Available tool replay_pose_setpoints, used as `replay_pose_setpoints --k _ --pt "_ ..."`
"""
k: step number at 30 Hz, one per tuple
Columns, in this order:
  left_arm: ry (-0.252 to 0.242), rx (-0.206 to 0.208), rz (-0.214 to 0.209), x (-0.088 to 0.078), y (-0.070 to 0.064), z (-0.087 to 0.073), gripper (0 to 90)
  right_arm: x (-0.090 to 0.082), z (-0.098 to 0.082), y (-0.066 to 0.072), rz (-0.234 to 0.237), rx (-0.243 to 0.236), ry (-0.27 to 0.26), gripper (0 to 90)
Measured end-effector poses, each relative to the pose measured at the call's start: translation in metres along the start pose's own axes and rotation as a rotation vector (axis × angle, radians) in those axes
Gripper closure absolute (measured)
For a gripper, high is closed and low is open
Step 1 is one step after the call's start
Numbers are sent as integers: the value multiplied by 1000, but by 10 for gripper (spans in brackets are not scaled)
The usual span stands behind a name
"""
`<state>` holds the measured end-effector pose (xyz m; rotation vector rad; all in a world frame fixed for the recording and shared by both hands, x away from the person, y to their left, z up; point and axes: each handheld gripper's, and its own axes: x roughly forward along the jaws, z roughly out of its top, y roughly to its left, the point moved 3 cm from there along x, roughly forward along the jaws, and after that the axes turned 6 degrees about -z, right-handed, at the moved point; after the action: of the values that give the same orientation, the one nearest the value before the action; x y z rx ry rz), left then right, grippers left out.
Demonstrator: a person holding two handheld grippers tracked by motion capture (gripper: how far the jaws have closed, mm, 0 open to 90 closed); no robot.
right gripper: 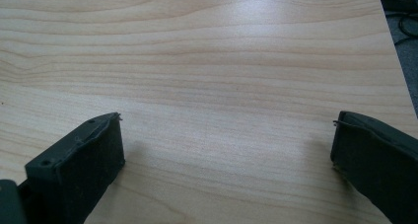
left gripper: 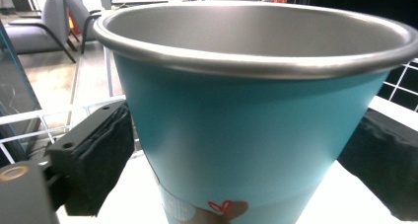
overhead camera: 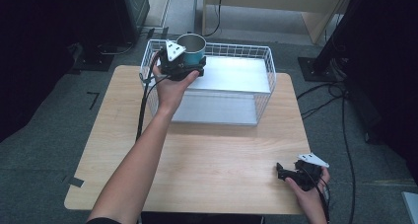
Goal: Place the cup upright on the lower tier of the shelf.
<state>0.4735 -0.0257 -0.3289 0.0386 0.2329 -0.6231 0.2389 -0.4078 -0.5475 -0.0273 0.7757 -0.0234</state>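
Note:
A teal cup (overhead camera: 191,46) with a bare metal inside and rim stands upright at the back left corner of the white shelf (overhead camera: 236,73) in a white wire basket (overhead camera: 268,61). My left gripper (overhead camera: 188,61) reaches over the basket's left side and is shut on the cup. In the left gripper view the cup (left gripper: 246,120) sits between both black pads (left gripper: 106,155), which press its sides; a small red heart shows low on its wall. My right gripper (overhead camera: 282,171) rests low at the table's front right, open. In the right gripper view its jaws (right gripper: 226,135) stand wide apart over bare wood.
The wire basket stands at the back middle of the light wooden table (overhead camera: 217,155). Dark stands and cables (overhead camera: 340,100) lie on the grey floor to the right. A wooden piece of furniture (overhead camera: 276,2) stands behind the table.

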Motion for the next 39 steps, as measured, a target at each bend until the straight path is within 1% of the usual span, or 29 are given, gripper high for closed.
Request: replay_pose_setpoints --k 5,8,11,14,18,19,22,25,26,27,28,33,34,37,38,39 --pt "3 -9 -19 -4 1 -1 2 0 0 0 1 -1 2 0" --pt "3 -4 -18 -8 2 -2 0 0 0 1 2 -5 5 0" --pt "-10 -5 -12 -15 4 -2 0 0 0 1 2 -6 4 0" --pt "-20 -6 -17 -20 3 -1 0 0 0 1 1 -6 5 0" --pt "-29 6 -20 -28 1 -2 0 0 0 1 -1 -7 5 0" --pt "-35 9 -21 -33 0 -3 0 0 0 1 -3 -12 3 0" --pt "-38 13 -25 -37 -1 -4 0 0 0 1 -2 -14 3 0" --pt "-44 18 -27 -46 -2 -8 0 0 0 1 -1 -16 4 0" --pt "-44 18 -27 -46 -2 -8 0 0 0 1 -1 -16 4 0" --pt "-49 21 -28 -51 -3 -10 0 0 0 1 -1 -15 4 0" --pt "-49 21 -28 -51 -3 -10 0 0 0 1 -1 -15 4 0" --pt "-53 32 -29 -63 -6 -16 0 0 0 1 -3 -15 3 0" --pt "-56 31 -28 -68 -7 -18 0 0 0 1 -2 -15 4 0" --pt "-60 37 -27 -73 -8 -21 0 0 0 1 -2 -16 4 0" --pt "-65 38 -26 -78 -9 -23 0 0 0 1 -3 -15 4 0" --pt "-65 38 -26 -78 -9 -23 0 0 0 1 -3 -14 4 0"
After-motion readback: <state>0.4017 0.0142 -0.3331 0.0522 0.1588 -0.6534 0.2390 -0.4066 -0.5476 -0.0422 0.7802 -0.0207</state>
